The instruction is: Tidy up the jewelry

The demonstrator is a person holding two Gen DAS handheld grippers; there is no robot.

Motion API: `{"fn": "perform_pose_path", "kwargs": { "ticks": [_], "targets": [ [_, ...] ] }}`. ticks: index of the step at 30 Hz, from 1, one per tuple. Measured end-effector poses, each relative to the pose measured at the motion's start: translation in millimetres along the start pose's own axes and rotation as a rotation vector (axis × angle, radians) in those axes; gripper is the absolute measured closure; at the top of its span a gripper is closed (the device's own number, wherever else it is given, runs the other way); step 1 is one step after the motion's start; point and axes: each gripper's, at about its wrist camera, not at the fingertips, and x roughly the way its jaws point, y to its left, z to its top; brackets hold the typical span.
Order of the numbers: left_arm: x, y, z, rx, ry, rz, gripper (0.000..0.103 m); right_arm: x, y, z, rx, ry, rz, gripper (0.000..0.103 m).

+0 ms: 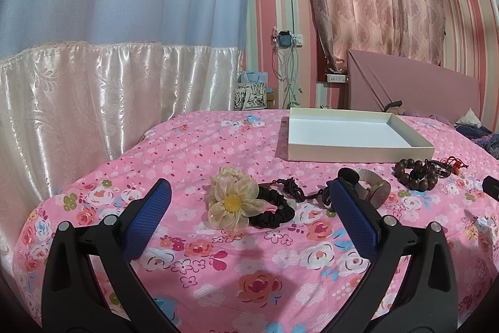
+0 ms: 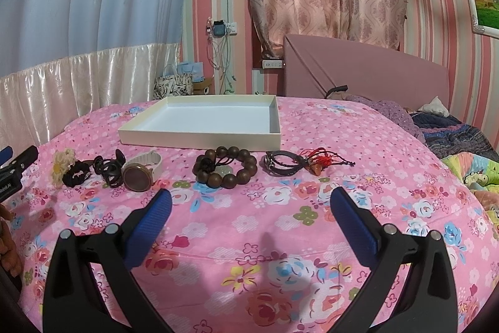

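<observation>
Jewelry lies in a row on the pink floral bedspread. A cream flower scrunchie (image 1: 232, 202) (image 2: 64, 166) sits at the left, then a dark braided cord (image 1: 291, 189) (image 2: 109, 169), a round watch (image 1: 375, 191) (image 2: 138, 173), a brown bead bracelet (image 1: 416, 181) (image 2: 226, 169), a dark leather bracelet (image 2: 282, 161) and a red cord charm (image 2: 318, 159). Behind them stands an empty white tray (image 1: 358, 150) (image 2: 199, 141). My left gripper (image 1: 249, 192) hangs open just short of the scrunchie. My right gripper (image 2: 251, 198) is open, near the bead bracelet, holding nothing.
A pink headboard (image 2: 368, 74) and crumpled blankets (image 2: 452, 133) lie at the right of the bed. Satin curtains (image 1: 93, 114) hang along the left side. Bags (image 2: 174, 85) and cables sit by the far wall. The left gripper's body (image 2: 15, 167) shows at the left edge.
</observation>
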Motion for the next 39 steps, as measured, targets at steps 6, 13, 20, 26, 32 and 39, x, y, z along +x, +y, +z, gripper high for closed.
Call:
{"fn": "perform_pose_path", "kwargs": {
  "ticks": [6,13,20,26,32,39],
  "targets": [
    [-0.3,-0.8,0.6,-0.003,0.000,0.000,0.003,0.1,2.9,0.4,-0.004,0.002,-0.014,0.002],
    [-0.3,-1.2,0.0,-0.004,0.000,-0.001,0.003,1.0,2.9,-0.1,-0.003,0.004,-0.018,0.002],
    [-0.5,-2.6,-1.2,0.002,0.009,0.002,0.003,1.3,2.7,-0.5,-0.003,0.006,-0.019,0.002],
    [4.2,-5.2,-3.1,-0.001,0.027,-0.001,0.003,1.3,2.2,-1.2,-0.003,0.007,-0.020,0.002],
    [5.2,-6.1,-4.4,0.000,0.032,-0.001,0.003,1.4,2.1,-0.9,-0.003,0.008,-0.019,0.002],
    [17.9,-5.9,-5.3,0.005,0.092,0.002,0.003,11.6,-4.3,-3.6,0.008,0.076,-0.036,0.002]
  ]
}}
